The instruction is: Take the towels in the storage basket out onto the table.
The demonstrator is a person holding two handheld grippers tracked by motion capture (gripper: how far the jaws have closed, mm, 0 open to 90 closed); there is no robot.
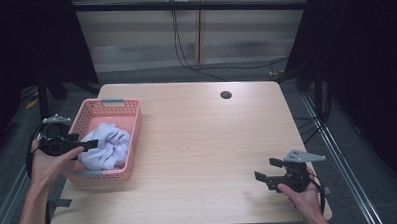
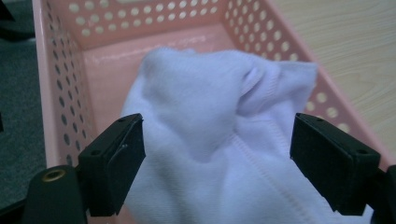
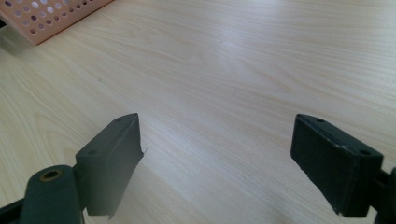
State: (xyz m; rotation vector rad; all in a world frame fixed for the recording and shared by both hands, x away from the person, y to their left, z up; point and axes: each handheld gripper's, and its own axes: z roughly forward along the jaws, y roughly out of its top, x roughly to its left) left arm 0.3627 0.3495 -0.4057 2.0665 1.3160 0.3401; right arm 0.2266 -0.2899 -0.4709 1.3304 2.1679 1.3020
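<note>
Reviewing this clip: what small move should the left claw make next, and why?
Probably lift the left claw clear of the basket. Its jaws stand wide open either side of the cloth, which lies loose inside, so the drop looks done.

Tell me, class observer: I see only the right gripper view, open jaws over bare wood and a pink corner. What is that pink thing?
Observer: A pink perforated basket at the table's left side.
Operator: Is anything in it?
Observer: A crumpled white cloth lies inside.
Operator: Where is the other gripper?
Observer: The left gripper is at the basket's near end, jaws wide open on either side of the cloth, pads not pressing it.
Operator: And mine?
Observer: The right gripper sits by the table's near right corner, far from the basket.
</note>
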